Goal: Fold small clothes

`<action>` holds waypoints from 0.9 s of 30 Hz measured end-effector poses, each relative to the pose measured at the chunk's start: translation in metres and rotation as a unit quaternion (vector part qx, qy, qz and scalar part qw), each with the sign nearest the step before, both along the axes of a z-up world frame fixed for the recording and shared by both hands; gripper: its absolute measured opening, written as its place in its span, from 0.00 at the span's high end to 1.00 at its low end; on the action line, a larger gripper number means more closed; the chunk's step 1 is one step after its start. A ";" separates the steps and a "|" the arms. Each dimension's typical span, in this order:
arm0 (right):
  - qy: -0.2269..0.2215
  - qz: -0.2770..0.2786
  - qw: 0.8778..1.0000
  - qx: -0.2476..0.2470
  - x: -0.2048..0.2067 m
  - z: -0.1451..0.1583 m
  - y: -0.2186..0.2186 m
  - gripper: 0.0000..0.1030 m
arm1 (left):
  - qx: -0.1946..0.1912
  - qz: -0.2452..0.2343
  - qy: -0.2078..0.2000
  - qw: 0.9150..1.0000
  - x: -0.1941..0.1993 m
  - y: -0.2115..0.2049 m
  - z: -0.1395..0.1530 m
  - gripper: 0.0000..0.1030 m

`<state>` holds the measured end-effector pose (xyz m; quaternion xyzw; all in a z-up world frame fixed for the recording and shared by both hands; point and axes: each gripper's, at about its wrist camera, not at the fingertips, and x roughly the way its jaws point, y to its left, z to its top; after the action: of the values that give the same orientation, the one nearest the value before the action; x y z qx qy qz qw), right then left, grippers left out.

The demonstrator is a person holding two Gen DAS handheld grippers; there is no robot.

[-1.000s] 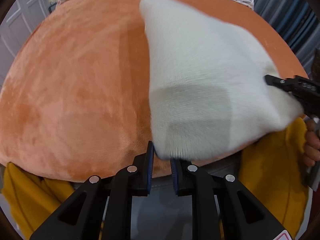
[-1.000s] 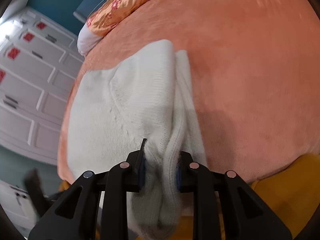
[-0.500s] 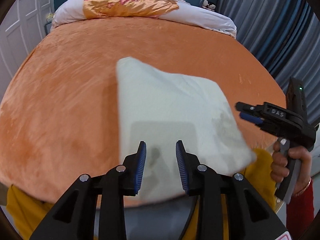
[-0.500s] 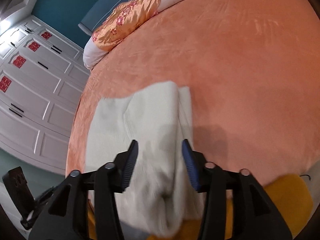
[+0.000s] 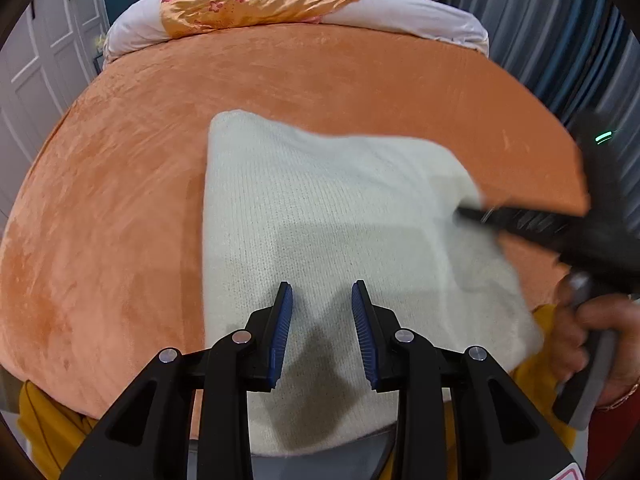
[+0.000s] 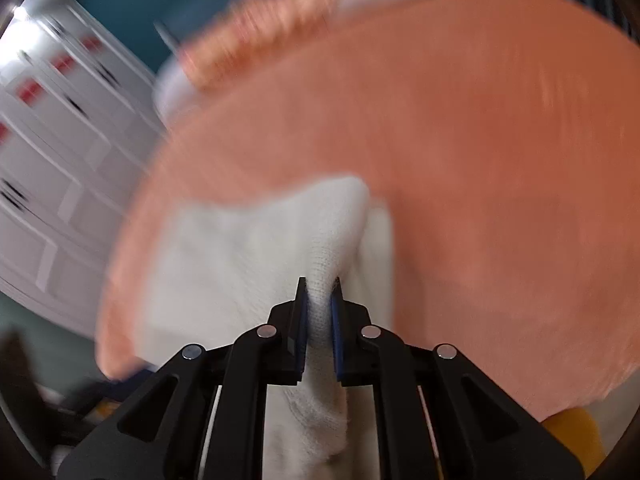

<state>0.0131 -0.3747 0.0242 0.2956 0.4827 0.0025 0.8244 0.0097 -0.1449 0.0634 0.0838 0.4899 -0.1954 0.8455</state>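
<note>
Two grippers share the work: the right gripper (image 6: 319,292) has just closed on a ridge of the white knitted garment (image 5: 320,216) near the bed's (image 5: 120,184) front edge, probably to fold it, while the left gripper (image 5: 322,300) hovers partly open, empty.

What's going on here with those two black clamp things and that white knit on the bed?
A person is folding a small white knitted garment on a bed with an orange cover, using a hand-held gripper in each hand. The right gripper has just closed and now pinches a ridge of the knit near its right edge. The left gripper is open above the near part of the garment, holding nothing. The garment already lies as a rough rectangle.
</note>
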 end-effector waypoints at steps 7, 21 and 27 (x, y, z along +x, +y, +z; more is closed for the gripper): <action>-0.044 -0.007 0.999 -0.020 -0.047 0.040 0.007 0.81 | 0.030 -0.004 -0.023 0.999 -0.003 -0.007 -0.003 0.70; -0.015 0.015 1.000 0.016 -0.095 0.017 0.029 0.85 | 0.047 -0.008 -0.038 0.998 -0.009 -0.013 -0.007 0.69; -0.088 0.008 0.996 0.002 -0.118 0.061 0.024 0.90 | 0.020 -0.002 -0.022 1.000 -0.013 0.000 -0.001 0.67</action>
<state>-0.1052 -0.3508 0.0849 0.2916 0.4111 0.0361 0.8629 -0.0028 -0.1450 0.0626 0.1063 0.4744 -0.1855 0.8539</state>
